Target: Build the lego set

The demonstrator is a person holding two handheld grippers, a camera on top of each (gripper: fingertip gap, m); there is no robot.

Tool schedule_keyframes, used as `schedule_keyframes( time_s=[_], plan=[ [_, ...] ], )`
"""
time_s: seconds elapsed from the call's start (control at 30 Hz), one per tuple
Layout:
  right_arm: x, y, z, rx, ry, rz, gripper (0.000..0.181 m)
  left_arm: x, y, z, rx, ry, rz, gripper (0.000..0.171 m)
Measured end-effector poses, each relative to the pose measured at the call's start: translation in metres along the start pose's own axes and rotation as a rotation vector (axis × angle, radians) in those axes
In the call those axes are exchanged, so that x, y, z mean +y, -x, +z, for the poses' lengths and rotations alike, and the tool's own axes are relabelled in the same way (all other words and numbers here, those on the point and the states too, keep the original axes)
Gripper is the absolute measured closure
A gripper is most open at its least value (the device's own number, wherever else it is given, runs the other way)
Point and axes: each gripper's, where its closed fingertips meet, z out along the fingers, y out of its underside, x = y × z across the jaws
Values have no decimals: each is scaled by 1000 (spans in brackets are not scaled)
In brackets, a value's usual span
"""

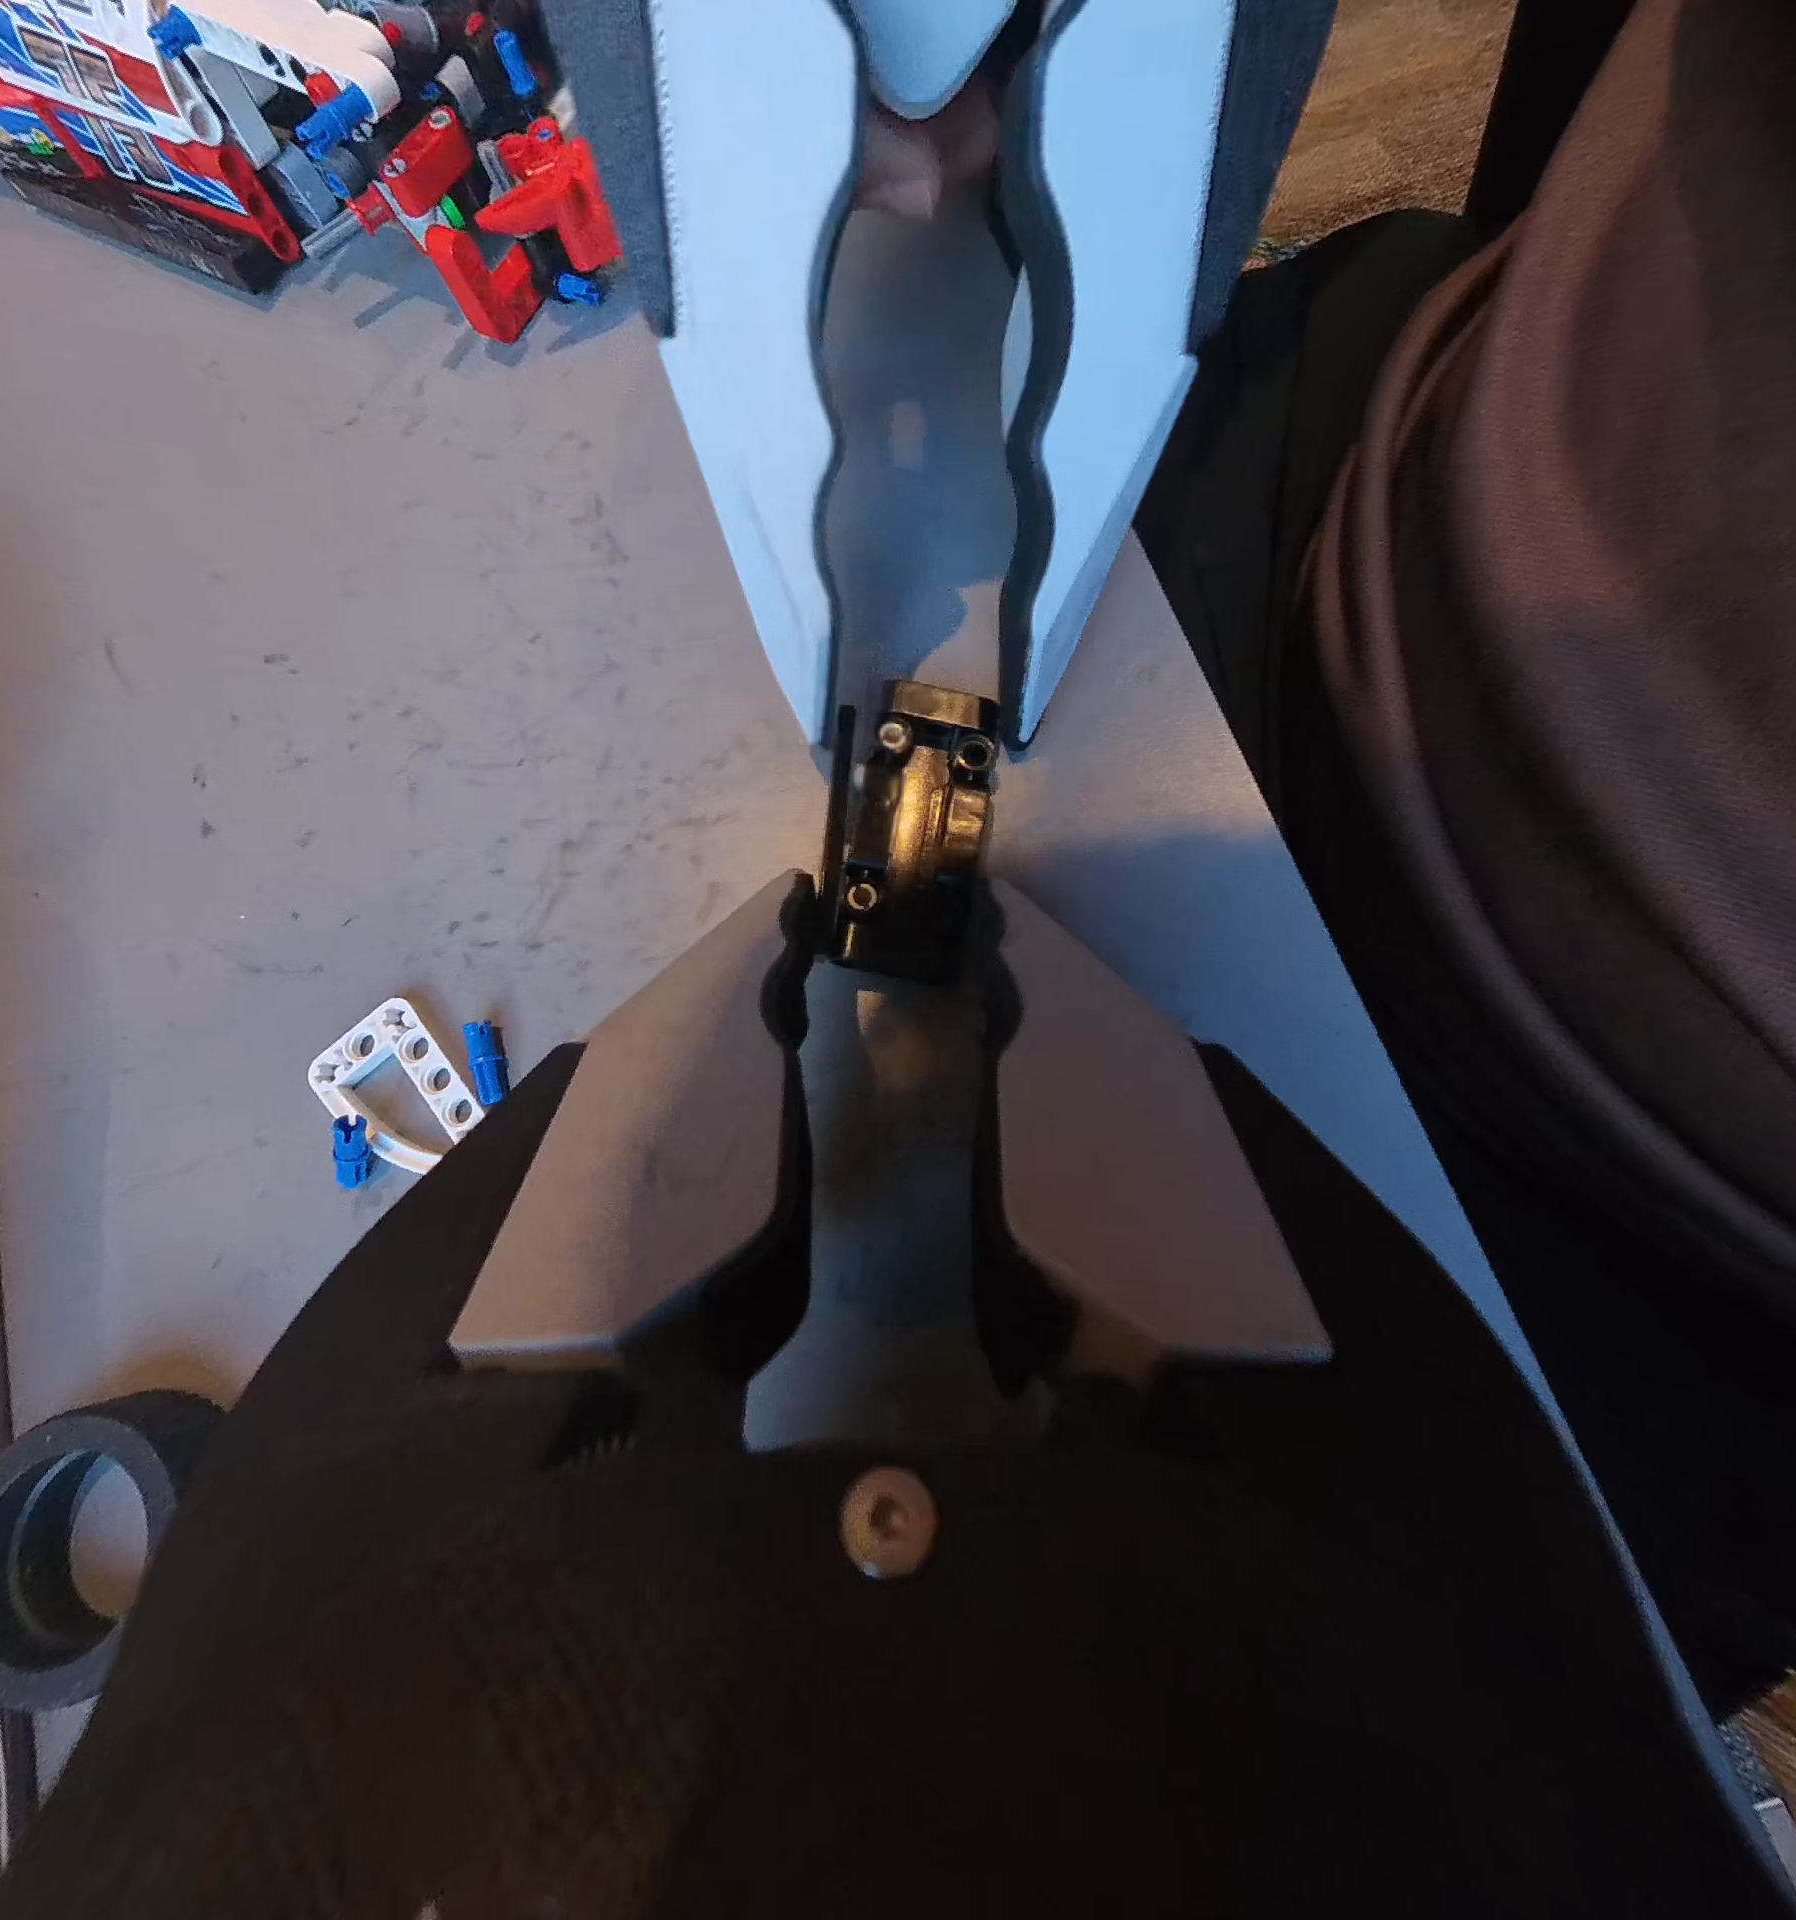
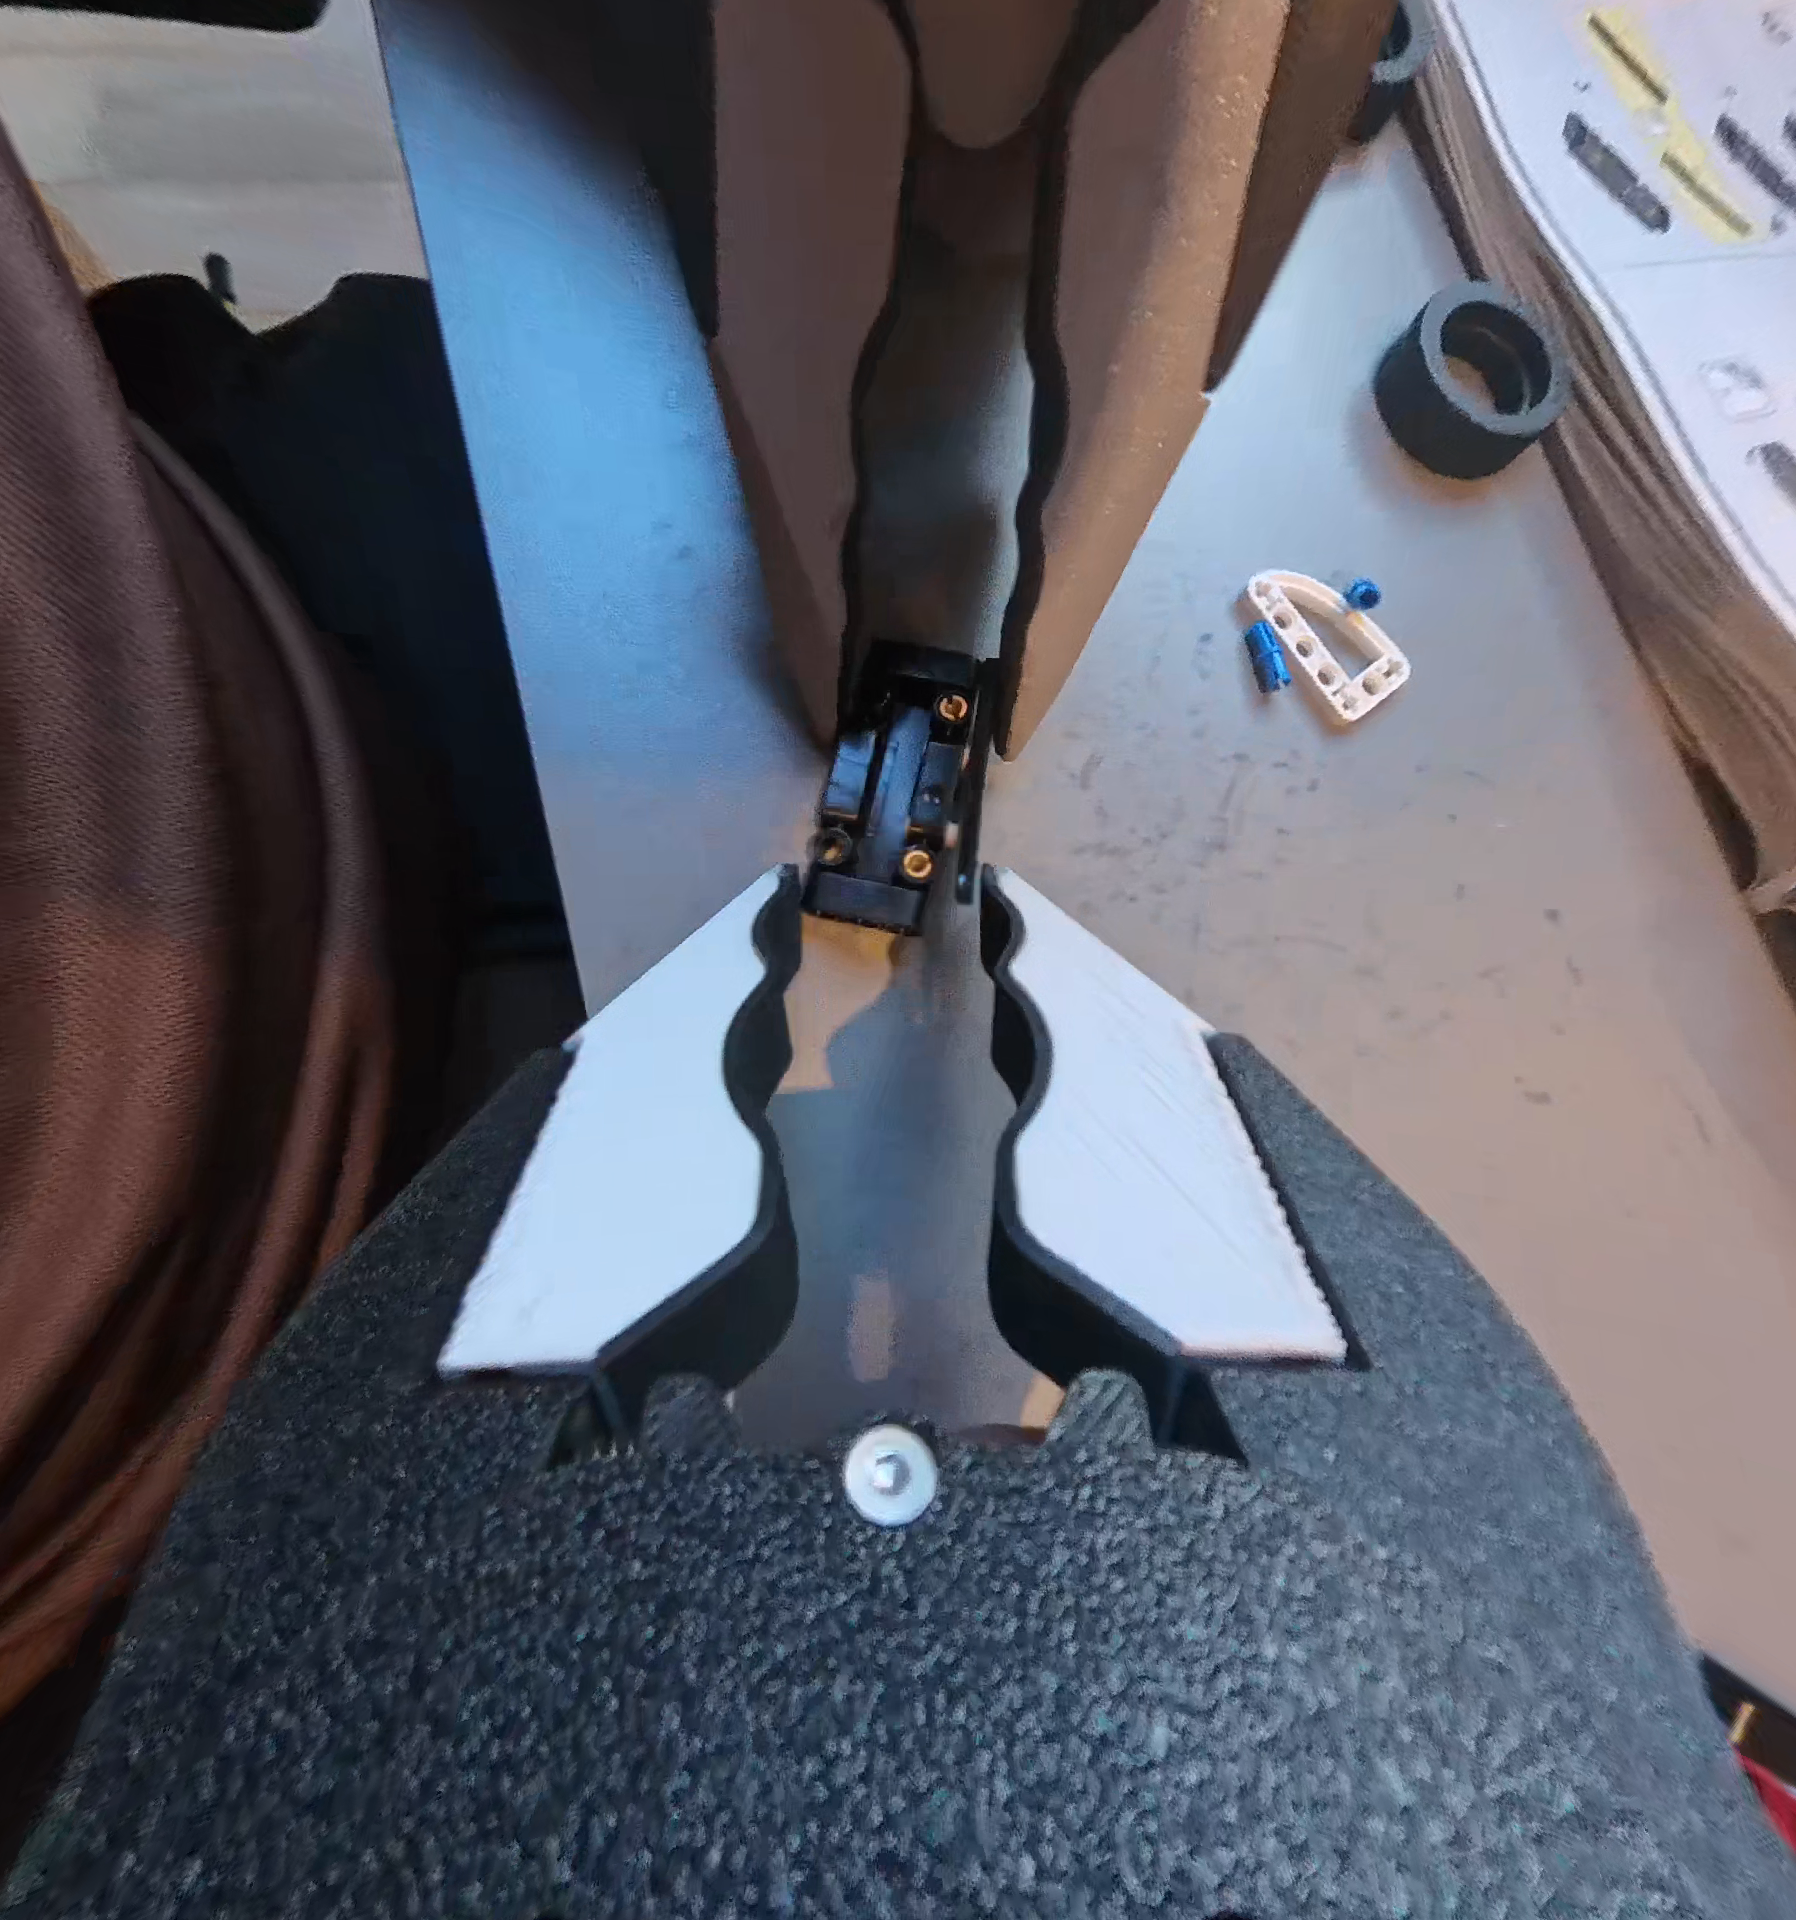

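While two grippers pinch one black piece [image 1: 909,831], two blue pins [image 1: 483,1060] lie loose.

- Grey table [image 1: 354,644], scuffed and marked, lit warm on one side and cool blue on the other.
- Wood-toned floor [image 1: 1393,125] beyond the far edge.

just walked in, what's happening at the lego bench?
A person is working two handheld grippers nose to nose above the table. Both the left gripper and the right gripper have their jaws closed on opposite ends of one black lego assembly. A white frame piece with blue pins, a black tyre and the partly built red and white model lie untouched.
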Motion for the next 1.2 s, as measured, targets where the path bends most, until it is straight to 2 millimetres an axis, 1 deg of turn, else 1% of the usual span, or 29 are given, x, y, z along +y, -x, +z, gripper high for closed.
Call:
schedule_keyframes(
  time_s=[0.1,0.33,0.5,0.73,1.0,1.2],
  plan=[
    [-2,0,0,23,-24,-70,148,0,-1,0,14,2,-6,144],
    [-1,1,2,-66,-56,8,148,0,-3,0,41,5,-4,145],
    [-1,1,2,-71,-60,1,149,-1,-6,2,68,12,2,145],
    [-1,1,3,-82,-61,18,150,-4,-5,4,61,19,21,144],
    [-2,1,2,-25,-74,-76,152,-3,-5,3,54,7,-2,142],
    [-2,0,1,-24,-74,-68,152,0,-4,-1,10,4,-18,142]
  ],
)
